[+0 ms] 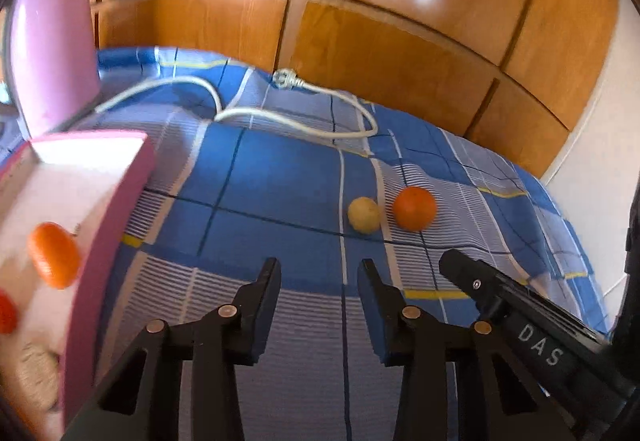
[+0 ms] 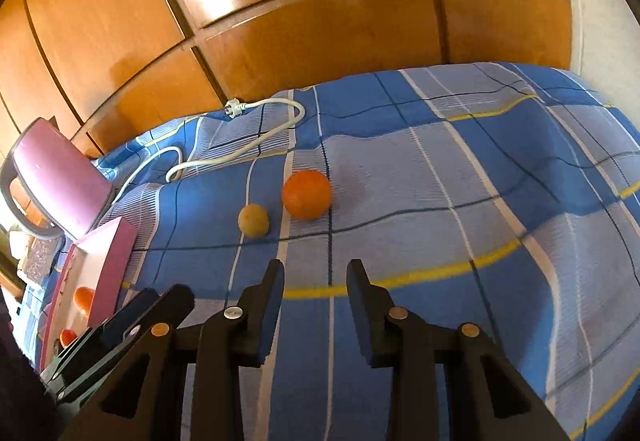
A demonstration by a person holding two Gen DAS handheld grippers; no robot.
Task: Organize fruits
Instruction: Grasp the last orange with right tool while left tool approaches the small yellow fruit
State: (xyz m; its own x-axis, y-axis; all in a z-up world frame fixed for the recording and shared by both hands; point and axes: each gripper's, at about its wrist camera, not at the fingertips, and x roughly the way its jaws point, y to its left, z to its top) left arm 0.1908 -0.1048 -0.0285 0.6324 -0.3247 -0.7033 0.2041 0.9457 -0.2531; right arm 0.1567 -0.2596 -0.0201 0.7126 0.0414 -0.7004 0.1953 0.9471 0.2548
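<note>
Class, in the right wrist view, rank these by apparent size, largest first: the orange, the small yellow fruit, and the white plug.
1. Orange
2. Small yellow fruit, beside the orange, so the comparison is fair
3. White plug, though it lies farther away

Wooden wardrobe doors (image 2: 280, 21) fill the back, glossy orange-brown panels catching bright patches of light. In front spreads a bed under a blue checked bedspread (image 2: 460, 169) with white and yellow lines. A white wall (image 2: 592, 1) shows at the right, past the bed's far right corner.
</note>
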